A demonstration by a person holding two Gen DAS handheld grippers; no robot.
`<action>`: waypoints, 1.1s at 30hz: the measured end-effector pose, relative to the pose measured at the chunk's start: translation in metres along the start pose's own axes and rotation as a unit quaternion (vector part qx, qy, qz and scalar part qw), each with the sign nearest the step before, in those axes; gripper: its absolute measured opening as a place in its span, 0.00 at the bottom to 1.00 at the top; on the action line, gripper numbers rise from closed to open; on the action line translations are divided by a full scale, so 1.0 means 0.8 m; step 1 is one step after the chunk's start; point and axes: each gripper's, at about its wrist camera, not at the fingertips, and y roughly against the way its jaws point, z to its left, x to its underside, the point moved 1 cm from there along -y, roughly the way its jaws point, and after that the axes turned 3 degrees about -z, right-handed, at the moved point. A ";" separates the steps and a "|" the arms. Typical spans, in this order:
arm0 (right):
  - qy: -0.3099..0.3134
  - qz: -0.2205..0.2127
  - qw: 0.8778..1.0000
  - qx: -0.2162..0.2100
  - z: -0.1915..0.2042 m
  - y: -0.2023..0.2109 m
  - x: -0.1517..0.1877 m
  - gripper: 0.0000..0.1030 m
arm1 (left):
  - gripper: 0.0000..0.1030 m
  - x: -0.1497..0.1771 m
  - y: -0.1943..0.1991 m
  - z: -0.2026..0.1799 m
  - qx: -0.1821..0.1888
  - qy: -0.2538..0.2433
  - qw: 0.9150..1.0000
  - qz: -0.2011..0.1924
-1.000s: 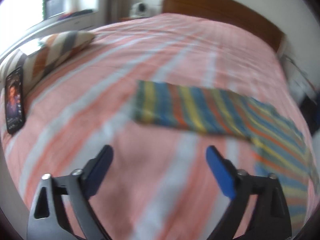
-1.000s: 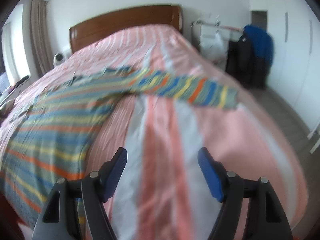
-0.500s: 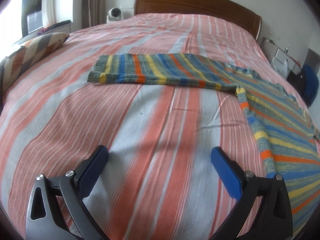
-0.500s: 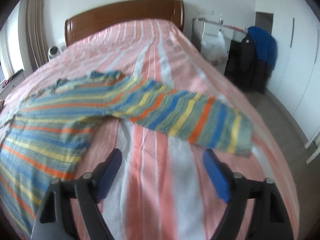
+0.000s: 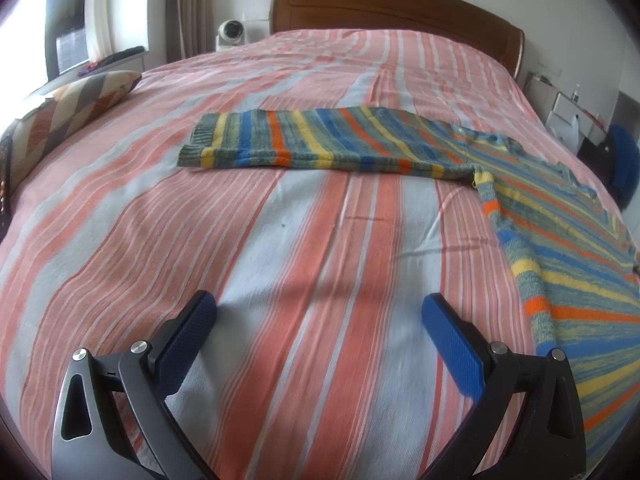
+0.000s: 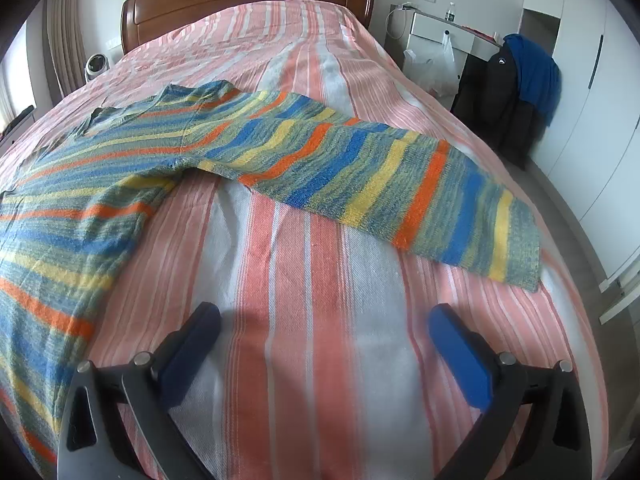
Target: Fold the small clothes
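Bed (image 5: 304, 264) first: striped cover, headboard at the far end, sweater (image 6: 100, 184) spread flat across it, both sleeves stretched out sideways, nothing folded yet by the look of it.

Sweater body lies between the two claws: off to the right of the left claw (image 5: 320, 316), off to the left of the right claw (image 6: 324, 326).

Left sleeve (image 5: 320, 144) runs crosswise in the left view, long axis side to side, cuff at the picture's left end, well ahead of the left claw with bare bedcover between.

Right sleeve (image 6: 380, 184) runs diagonally in the right view, from the shoulder at upper left down to the cuff (image 6: 520, 240) at lower right. That cuff sits ahead and to the right of the right claw, nearer than the left cuff is to its claw.

Claws:
- left: released, jaws spread wide, only bedcover between them
- right: jaws opening, nothing between them (bedcover only)

My read: next move is a sleeve pickup on each side, folding inward over the body. The right claw has the shorter reach but must shift right to line up on the cuff; the left must go forward and slightly left.
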 end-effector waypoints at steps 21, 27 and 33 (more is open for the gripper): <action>-0.001 0.001 1.000 -0.001 0.000 0.000 -0.001 1.00 | 1.00 0.001 -0.002 0.004 -0.008 -0.002 1.000 -0.006; -0.001 0.001 1.000 -0.001 0.000 0.000 -0.001 1.00 | 1.00 0.001 -0.002 0.004 -0.004 0.000 1.000 -0.007; -0.001 0.001 1.000 -0.001 -0.001 0.000 -0.001 1.00 | 1.00 0.001 -0.002 0.004 -0.004 0.000 1.000 -0.007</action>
